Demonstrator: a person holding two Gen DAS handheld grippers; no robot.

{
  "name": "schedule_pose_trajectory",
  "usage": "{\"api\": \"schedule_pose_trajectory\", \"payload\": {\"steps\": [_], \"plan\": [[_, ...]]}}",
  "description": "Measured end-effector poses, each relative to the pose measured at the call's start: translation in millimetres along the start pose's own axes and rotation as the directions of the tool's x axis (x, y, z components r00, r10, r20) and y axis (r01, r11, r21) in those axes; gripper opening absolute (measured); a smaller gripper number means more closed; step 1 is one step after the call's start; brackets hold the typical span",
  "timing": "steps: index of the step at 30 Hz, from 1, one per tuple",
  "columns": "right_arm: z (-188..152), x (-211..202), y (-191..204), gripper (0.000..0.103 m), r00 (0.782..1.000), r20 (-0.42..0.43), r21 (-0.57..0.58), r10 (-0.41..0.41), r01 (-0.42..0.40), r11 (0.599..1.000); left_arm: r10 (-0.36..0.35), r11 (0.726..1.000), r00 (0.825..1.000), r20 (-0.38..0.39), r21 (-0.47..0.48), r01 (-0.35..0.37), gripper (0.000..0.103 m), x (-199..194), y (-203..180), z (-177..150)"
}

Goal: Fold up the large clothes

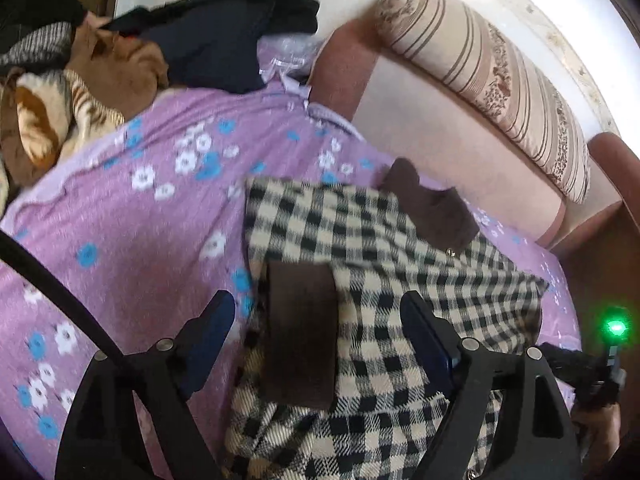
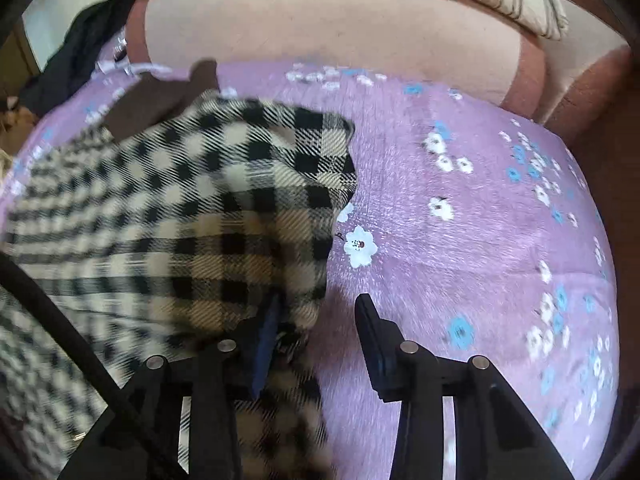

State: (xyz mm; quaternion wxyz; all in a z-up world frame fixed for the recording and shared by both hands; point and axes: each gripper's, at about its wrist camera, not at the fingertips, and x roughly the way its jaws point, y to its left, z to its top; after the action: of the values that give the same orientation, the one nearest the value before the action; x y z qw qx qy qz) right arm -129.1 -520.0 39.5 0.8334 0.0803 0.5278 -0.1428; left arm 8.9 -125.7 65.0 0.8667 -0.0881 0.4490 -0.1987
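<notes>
The black-and-cream checked coat [image 1: 400,264] lies spread on the purple flowered bedspread [image 1: 140,220], its brown collar [image 1: 432,208] toward the pink sofa back [image 1: 420,132] and a brown pocket flap [image 1: 300,332] nearer the person. Its long axis looks to run from the collar end down toward the person, roughly along the line the left gripper [image 1: 320,324] points.

That left gripper hangs right over the coat, its jaws spread wide to either side of the pocket flap and gripping nothing. The right gripper [image 2: 316,328] sits at the coat's right-hand edge: its left finger [image 2: 266,344] is over or against the cloth edge, I can't tell which, while the other finger is over bare bedspread, so the coat lies to its left. Its jaws stand partly apart and I see no pinch.

My guess is that the next fold takes that right edge across toward the left, and the right gripper is the nearer one for it. A heap of other clothes [image 1: 208,40] waits at the far left.
</notes>
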Motion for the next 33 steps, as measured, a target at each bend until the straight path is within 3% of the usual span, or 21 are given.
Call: {"api": "schedule_pose_trajectory", "payload": {"steps": [3, 5, 8, 9, 11, 13, 14, 18, 20, 23, 25, 26, 28, 30, 31, 32, 33], "plan": [[-8.4, -41.2, 0.9, 0.053, 0.996, 0.081, 0.053, 0.023, -0.028, 0.998, 0.027, 0.999, 1.000, 0.008, 0.040, -0.027, 0.084, -1.3, -6.8, -1.6], [-22.6, -61.9, 2.2, 0.068, 0.988, 0.130, 0.103, 0.090, -0.103, 0.989, 0.073, 0.993, 0.997, 0.010, 0.094, -0.074, 0.084, 2.0, -13.3, -3.9], [-39.6, -69.6, 0.5, 0.069, 0.975, 0.155, 0.166, 0.158, -0.183, 0.969, 0.130, 0.984, 0.991, -0.025, 0.123, -0.126, 0.079, 17.0, -12.9, -8.2], [-41.6, -65.9, 0.0, 0.069, 0.974, 0.146, 0.178, 0.172, -0.197, 0.964, 0.122, 0.985, 0.992, -0.041, 0.125, -0.116, 0.072, 22.5, -11.9, -9.2], [-44.0, -56.8, -1.9, 0.069, 0.975, 0.136, 0.188, 0.174, -0.198, 0.962, 0.098, 0.987, 0.990, -0.099, 0.134, -0.084, 0.024, 36.0, -13.2, -8.5], [-44.4, -46.7, -10.0, 0.069, 0.977, 0.134, 0.207, 0.167, -0.192, 0.959, 0.080, 0.988, 0.991, -0.104, 0.144, -0.065, 0.010, 40.3, -16.4, -6.2], [-43.6, -42.6, -12.5, 0.069, 0.976, 0.133, 0.217, 0.172, -0.198, 0.956, 0.086, 0.985, 0.993, -0.080, 0.156, -0.072, 0.008, 37.6, -20.0, -4.6], [-43.3, -38.9, -18.9, 0.069, 0.977, 0.141, 0.225, 0.162, -0.192, 0.955, 0.056, 0.976, 0.997, 0.061, 0.208, -0.068, 0.006, 8.0, -38.9, 10.8], [-39.4, -36.9, -19.4, 0.069, 0.980, 0.151, 0.217, 0.128, -0.159, 0.963, 0.084, 0.973, 0.991, 0.102, 0.208, -0.104, 0.006, 2.7, -38.6, 15.8], [-34.8, -31.0, -17.8, 0.069, 0.986, 0.147, 0.213, 0.076, -0.107, 0.971, 0.180, 0.968, 0.982, 0.054, 0.166, -0.187, 0.006, 19.9, -24.2, 18.2], [-26.6, -27.1, -17.9, 0.068, 0.985, 0.139, 0.227, 0.102, -0.132, 0.965, 0.184, 0.975, 0.983, -0.023, 0.129, -0.179, 0.007, 37.4, -10.1, 14.8], [-20.8, -26.7, -17.2, 0.063, 0.984, 0.140, 0.222, 0.114, -0.143, 0.965, 0.176, 0.978, 0.983, -0.048, 0.125, -0.169, 0.007, 43.8, -7.0, 12.9], [-5.9, -30.8, -11.8, 0.059, 0.979, 0.172, 0.204, 0.110, -0.145, 0.968, 0.169, 0.978, 0.985, -0.044, 0.133, -0.162, 0.008, 44.8, -9.0, 11.6], [12.2, -30.6, -4.3, 0.059, 0.970, 0.214, 0.187, 0.112, -0.153, 0.970, 0.160, 0.977, 0.987, -0.025, 0.149, -0.155, 0.019, 42.7, -13.8, 11.7], [21.4, -24.0, -0.6, 0.059, 0.968, 0.210, 0.178, 0.135, -0.174, 0.969, 0.155, 0.977, 0.988, -0.019, 0.152, -0.151, 0.033, 42.3, -15.7, 10.9], [31.9, -8.1, 2.3, 0.058, 0.973, 0.168, 0.175, 0.157, -0.187, 0.967, 0.154, 0.977, 0.988, -0.011, 0.150, -0.150, 0.043, 42.4, -16.8, 10.4], [36.7, 6.7, 5.4, 0.057, 0.983, 0.119, 0.170, 0.142, -0.161, 0.972, 0.161, 0.976, 0.987, -0.005, 0.147, -0.158, 0.045, 42.6, -16.8, 9.7]]}}
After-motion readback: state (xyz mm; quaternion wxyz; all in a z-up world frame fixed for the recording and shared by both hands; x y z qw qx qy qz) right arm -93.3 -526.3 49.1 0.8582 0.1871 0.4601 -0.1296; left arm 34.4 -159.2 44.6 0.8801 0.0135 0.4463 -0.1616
